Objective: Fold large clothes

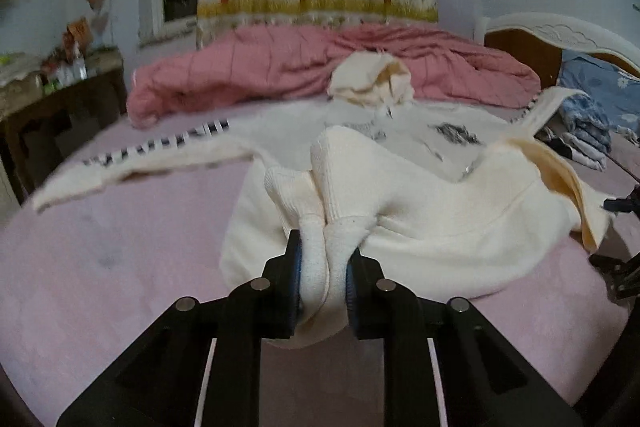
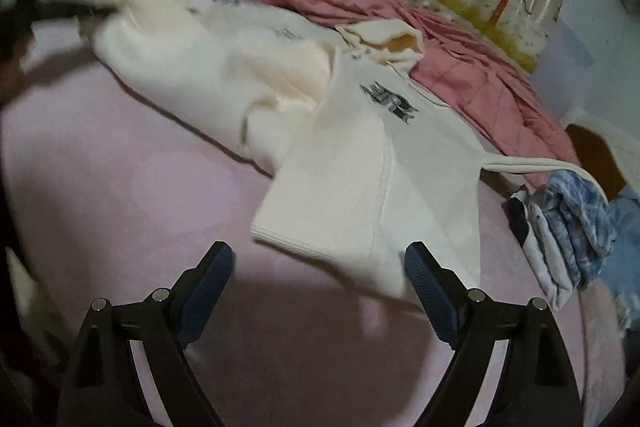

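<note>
Left gripper [image 1: 323, 259] is clamped on a bunched ribbed edge of a cream hoodie [image 1: 420, 223], which lies spread across a pink bedsheet [image 1: 120, 247]. Right gripper [image 2: 320, 259] hovers with fingers wide apart just before the hoodie's near hem, holding nothing. A rumpled pink quilt [image 1: 280, 67] lies behind, folded blue clothes [image 2: 576, 227] beside

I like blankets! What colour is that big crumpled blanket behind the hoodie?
Pink. The blanket shows best in the left wrist view.

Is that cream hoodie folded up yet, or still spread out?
Partly folded. The hoodie has one side doubled over its middle, one sleeve still lies stretched out, and the left gripper pinches its bunched hem.
</note>
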Available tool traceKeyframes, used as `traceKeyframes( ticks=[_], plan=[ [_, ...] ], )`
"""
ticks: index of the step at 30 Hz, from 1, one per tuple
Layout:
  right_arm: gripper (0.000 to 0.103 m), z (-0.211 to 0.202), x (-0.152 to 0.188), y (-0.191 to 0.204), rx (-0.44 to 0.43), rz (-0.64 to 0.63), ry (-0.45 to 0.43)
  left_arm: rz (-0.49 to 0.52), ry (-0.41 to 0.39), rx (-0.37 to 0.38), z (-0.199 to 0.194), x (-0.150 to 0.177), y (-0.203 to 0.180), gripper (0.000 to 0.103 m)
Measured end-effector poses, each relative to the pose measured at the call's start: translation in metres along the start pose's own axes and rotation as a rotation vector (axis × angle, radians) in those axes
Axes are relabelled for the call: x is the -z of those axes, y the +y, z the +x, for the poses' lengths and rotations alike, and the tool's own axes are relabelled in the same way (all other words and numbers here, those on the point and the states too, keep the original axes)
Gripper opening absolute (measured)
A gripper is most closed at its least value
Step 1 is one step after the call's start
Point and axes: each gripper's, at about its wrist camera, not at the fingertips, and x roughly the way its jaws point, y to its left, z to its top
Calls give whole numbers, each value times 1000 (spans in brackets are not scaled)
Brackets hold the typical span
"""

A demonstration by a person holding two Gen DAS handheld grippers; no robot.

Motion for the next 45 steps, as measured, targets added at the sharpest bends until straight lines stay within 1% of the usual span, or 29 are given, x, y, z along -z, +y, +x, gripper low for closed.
traceKeyframes(
  ticks=[1, 2, 3, 4, 5, 8, 11, 14, 17, 20, 22, 23, 24, 25, 26, 27, 28, 29, 30, 31, 33, 36, 38, 40, 41, 42, 43, 44, 45],
  plan=[
    [89, 5, -3, -2, 18, 7, -7, 0, -15, -1, -3, -6, 0, 18],
    [85, 7, -7, -5, 44, 21, -23, 1, -28, -8, -4, -12, 1, 18],
    [73, 8, -11, -10, 60, 42, -24, 1, -36, -20, -4, -19, 3, 18],
    [24, 10, -14, -17, 61, 79, -11, -7, -47, -33, -6, -26, 7, 18],
    [17, 6, -17, -29, 47, 140, -11, -18, -55, -35, -8, -32, 11, 17],
    [15, -25, -20, -59, 24, 283, -63, -52, -79, -43, -29, -44, 25, 17],
    [12, -67, -15, -90, -10, 413, -125, -20, -98, -68, -47, -46, 30, 17],
    [12, -90, -7, -127, -72, 511, -141, -22, -56, -63, -38, -43, 36, 17],
    [12, -75, 0, -163, -156, 653, -128, -42, -8, -69, -12, -32, 36, 18],
    [12, -36, -10, -167, -173, 657, -88, -19, 12, -140, 11, -22, 30, 18],
    [12, -8, -22, -164, -174, 639, -62, 10, 39, -162, 28, -18, 28, 23],
    [13, 2, -27, -164, -170, 624, -51, 16, 56, -169, 35, -17, 28, 35],
    [13, 16, -31, -163, -157, 608, -32, 9, 63, -184, 41, -16, 29, 59],
    [16, 32, -36, -163, -134, 594, -4, -5, 67, -204, 44, -15, 33, 73],
    [23, 40, -37, -163, -116, 588, 12, -39, 67, -219, 45, -15, 40, 93],
    [29, 49, -37, -164, -85, 588, 25, -80, 55, -215, 42, -15, 48, 94],
    [49, 52, -36, -166, -32, 602, 31, -120, 46, -201, 38, -13, 57, 94],
    [76, 51, -33, -169, 6, 619, 28, -151, 44, -186, 35, -12, 65, 97],
    [86, 47, -28, -174, 45, 648, 7, -174, 47, -168, 34, -11, 73, 100],
    [90, 41, -22, -176, 53, 674, -24, -189, 54, -142, 33, -8, 78, 101],
    [90, 32, -7, -184, 4, 732, -46, -216, 78, -67, 34, -3, 85, 101],
    [90, 27, 19, -188, -88, 812, -13, -272, 127, 31, 39, 6, 92, 101],
    [90, 30, 37, -184, -92, 851, 42, -313, 157, 54, 41, 13, 94, 101],
    [90, 35, 52, -178, -135, 867, 85, -345, 185, 103, 43, 20, 94, 100],
    [90, 38, 58, -173, -171, 870, 92, -346, 217, 115, 46, 22, 92, 84],
    [88, 39, 61, -168, -171, 861, 94, -335, 246, 124, 50, 24, 88, 46],
    [63, 39, 60, -163, -118, 824, 104, -316, 257, 146, 52, 24, 83, 32],
    [22, 37, 57, -159, -73, 796, 110, -290, 232, 138, 48, 23, 77, 17],
    [19, 33, 55, -159, -74, 794, 91, -271, 166, 108, 37, 20, 72, 15]
  ],
)
